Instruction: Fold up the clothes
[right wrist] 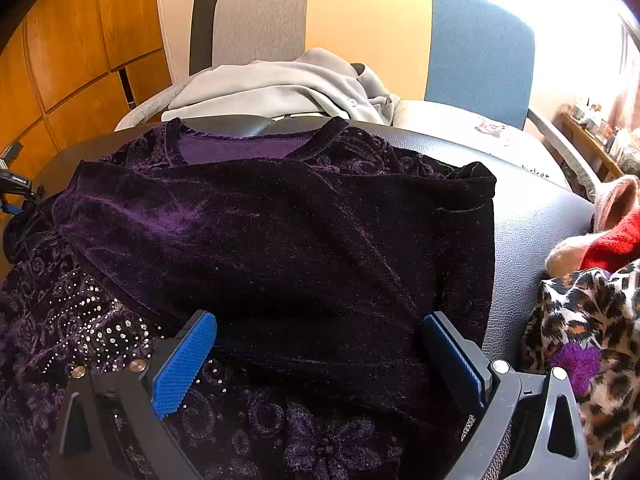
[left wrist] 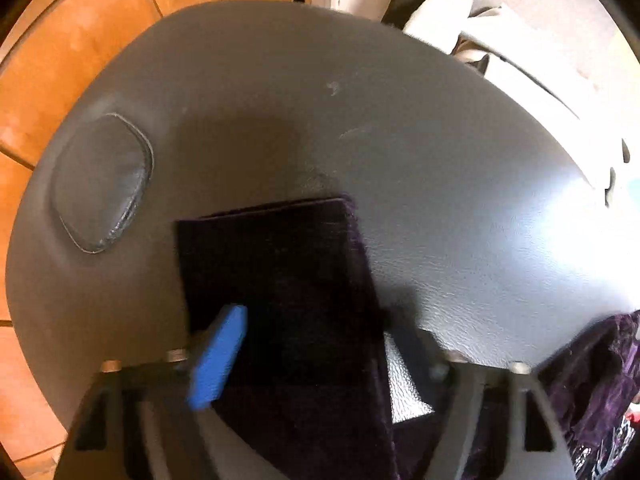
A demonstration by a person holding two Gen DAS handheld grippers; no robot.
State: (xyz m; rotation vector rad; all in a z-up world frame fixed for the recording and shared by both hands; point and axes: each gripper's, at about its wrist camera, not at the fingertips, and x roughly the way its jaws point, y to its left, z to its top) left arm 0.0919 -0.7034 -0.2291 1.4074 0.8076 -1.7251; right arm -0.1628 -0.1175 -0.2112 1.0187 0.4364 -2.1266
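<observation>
Left wrist view: left gripper (left wrist: 308,354), jaws apart around a dark purple sleeve (left wrist: 280,280) lying flat on the grey padded seat (left wrist: 360,120); whether the cloth is pinched cannot be told. Risk: slippery velvet sliding off over the tiled floor (left wrist: 80,40). Right wrist view: right gripper (right wrist: 320,360), jaws released, above the purple velvet top (right wrist: 280,240), one sleeve folded across its front. Risk: pads snagging the sequins (right wrist: 92,320); leopard-print garment (right wrist: 580,340) close by could get dragged in.

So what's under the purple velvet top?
The purple velvet top lies on a grey leather seat, which shows around its right side and past the collar. Its sleeve is folded over the sparkly front. Anything else beneath it is covered.
</observation>
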